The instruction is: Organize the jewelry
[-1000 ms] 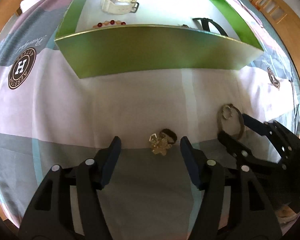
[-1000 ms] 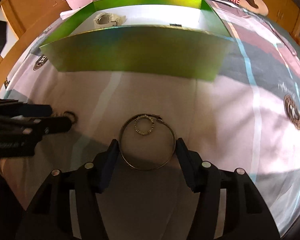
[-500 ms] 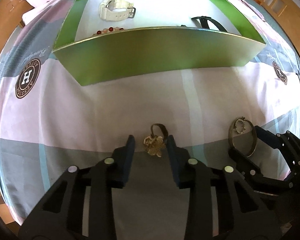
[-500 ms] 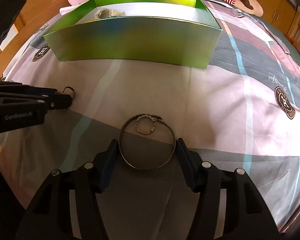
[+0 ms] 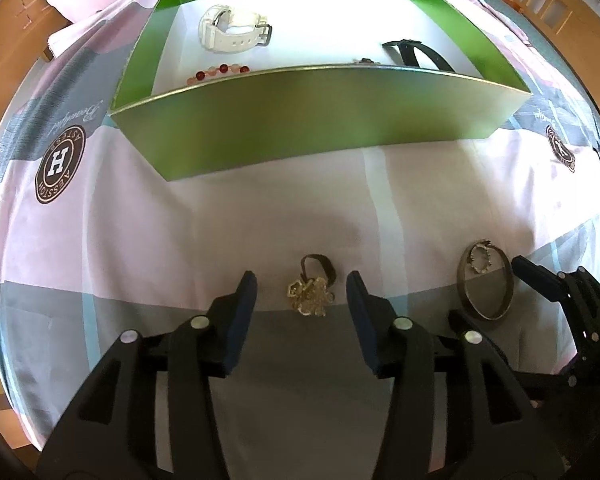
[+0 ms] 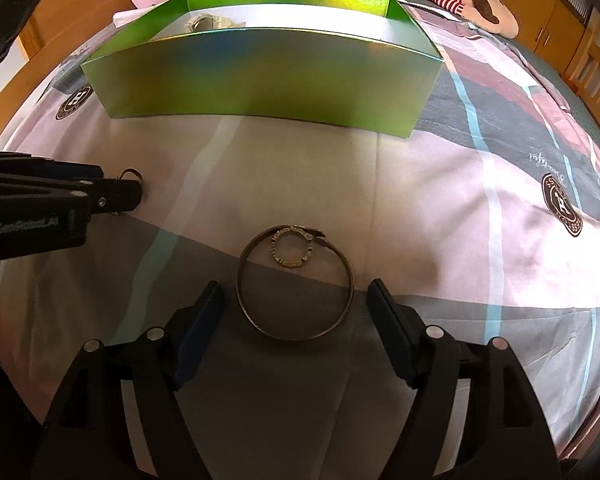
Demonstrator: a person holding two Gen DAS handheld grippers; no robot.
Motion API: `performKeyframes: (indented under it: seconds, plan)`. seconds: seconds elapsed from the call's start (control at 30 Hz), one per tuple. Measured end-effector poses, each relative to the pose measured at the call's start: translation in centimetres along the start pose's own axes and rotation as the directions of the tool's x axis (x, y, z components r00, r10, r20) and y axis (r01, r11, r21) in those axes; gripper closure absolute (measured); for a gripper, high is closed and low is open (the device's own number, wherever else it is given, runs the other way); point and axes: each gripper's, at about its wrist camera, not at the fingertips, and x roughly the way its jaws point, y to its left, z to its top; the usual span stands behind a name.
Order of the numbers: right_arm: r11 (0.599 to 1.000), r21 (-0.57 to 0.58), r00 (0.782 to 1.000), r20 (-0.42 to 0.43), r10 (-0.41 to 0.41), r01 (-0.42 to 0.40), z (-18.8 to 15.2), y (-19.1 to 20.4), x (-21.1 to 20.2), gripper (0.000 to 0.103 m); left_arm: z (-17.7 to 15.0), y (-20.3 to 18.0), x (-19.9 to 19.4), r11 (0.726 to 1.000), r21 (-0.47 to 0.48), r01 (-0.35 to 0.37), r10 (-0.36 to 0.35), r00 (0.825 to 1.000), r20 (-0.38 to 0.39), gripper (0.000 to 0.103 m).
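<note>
Bedspread (image 6: 420, 184): right hand-held gripper (image 6: 296, 312) jaws just widened off bangle (image 6: 296, 280).

We see a soft cloth bed sheet (image 5: 260, 216) in pink and grey, smooth and matt. On it sits a shiny green cardboard box (image 5: 320, 116) with a plain white paper floor. Inside we see a white plastic watch (image 5: 230, 32), smooth and a bit glossy, and round glossy red beads (image 5: 220, 70). The gold metal flower ring (image 5: 311, 296) sparkles. The thin dark metal bangle (image 6: 296, 284) looks dull. The black plastic gripper fingers (image 5: 236, 320) look matt.
</note>
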Motion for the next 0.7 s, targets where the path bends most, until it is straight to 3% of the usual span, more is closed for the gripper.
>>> performKeyframes:
  seconds: [0.03,0.17,0.23,0.3,0.57,0.67,0.7]
  plan:
    - [1.0,0.0,1.0,0.001,0.0,0.0,0.0,0.0,0.0,0.029,0.1,0.0,0.2,1.0,-0.002,0.002,-0.002,1.0,-0.005,0.072]
    - [1.0,0.002,1.0,0.008,0.006,-0.006,-0.2,0.0,-0.1,0.031,0.4,0.1,0.3,1.0,-0.015,0.009,-0.009,1.0,0.001,0.08]
    - [1.0,0.005,1.0,0.013,0.023,-0.023,-0.3,0.0,-0.2,0.04,0.5,0.4,-0.1,1.0,-0.023,0.018,-0.018,1.0,0.009,0.083]
    - [1.0,0.003,1.0,0.016,0.021,-0.021,-0.3,0.0,-0.4,0.045,0.8,0.9,-0.7,0.999,-0.036,0.036,-0.036,0.999,0.02,0.083]
    - [0.998,0.063,0.999,0.015,0.03,-0.03,-0.2,-1.3,-0.6,0.045,1.4,6.3,-2.2,0.975,-0.21,0.073,-0.064,0.997,0.05,0.083]
    - [0.998,0.055,1.0,0.012,0.025,-0.026,-0.3,-1.3,-0.6,0.045,1.3,7.3,-2.0,0.966,-0.248,0.071,-0.063,0.997,0.041,0.076]
    - [0.999,0.047,1.0,0.012,0.019,-0.019,-0.3,-1.2,-0.6,0.045,1.3,7.1,-1.8,0.967,-0.243,0.074,-0.068,0.997,0.036,0.07]
